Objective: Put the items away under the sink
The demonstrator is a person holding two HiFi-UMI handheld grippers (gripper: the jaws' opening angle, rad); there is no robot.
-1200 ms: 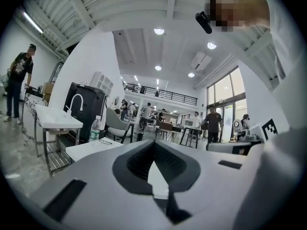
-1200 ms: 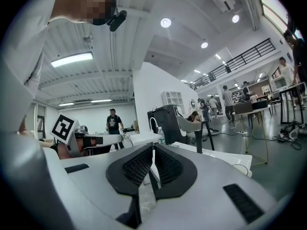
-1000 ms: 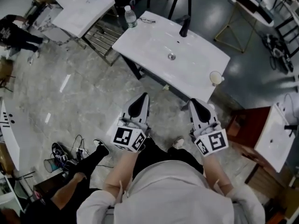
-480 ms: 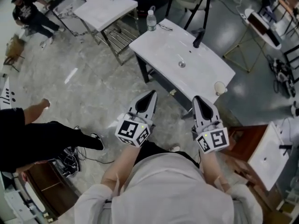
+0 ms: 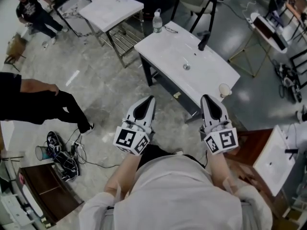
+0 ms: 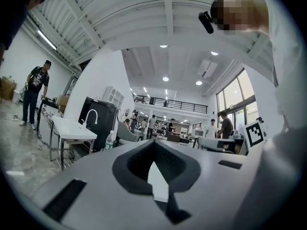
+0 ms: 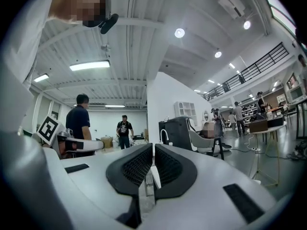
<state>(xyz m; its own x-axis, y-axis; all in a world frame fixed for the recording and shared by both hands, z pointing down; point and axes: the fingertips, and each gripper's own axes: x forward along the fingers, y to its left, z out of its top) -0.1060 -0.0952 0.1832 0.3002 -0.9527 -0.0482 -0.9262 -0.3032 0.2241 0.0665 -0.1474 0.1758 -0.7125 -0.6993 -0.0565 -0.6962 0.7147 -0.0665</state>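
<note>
Across grey floor (image 5: 103, 92), the sink desk (image 5: 165, 49) carries a bottle (image 5: 157, 22) and cup (image 5: 224, 89) at its edges (a clumsy push could topple them), while left tongs (image 5: 147, 101) and right tongs (image 5: 207, 99) hover closed, empty.

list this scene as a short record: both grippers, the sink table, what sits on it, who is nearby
left hand-held gripper: shut, empty
right hand-held gripper: shut, empty
sink table: white, ahead of both grippers, black faucet at its far edge
on the table: water bottle at one corner, cup at another
nearby: person in black at the left
</note>
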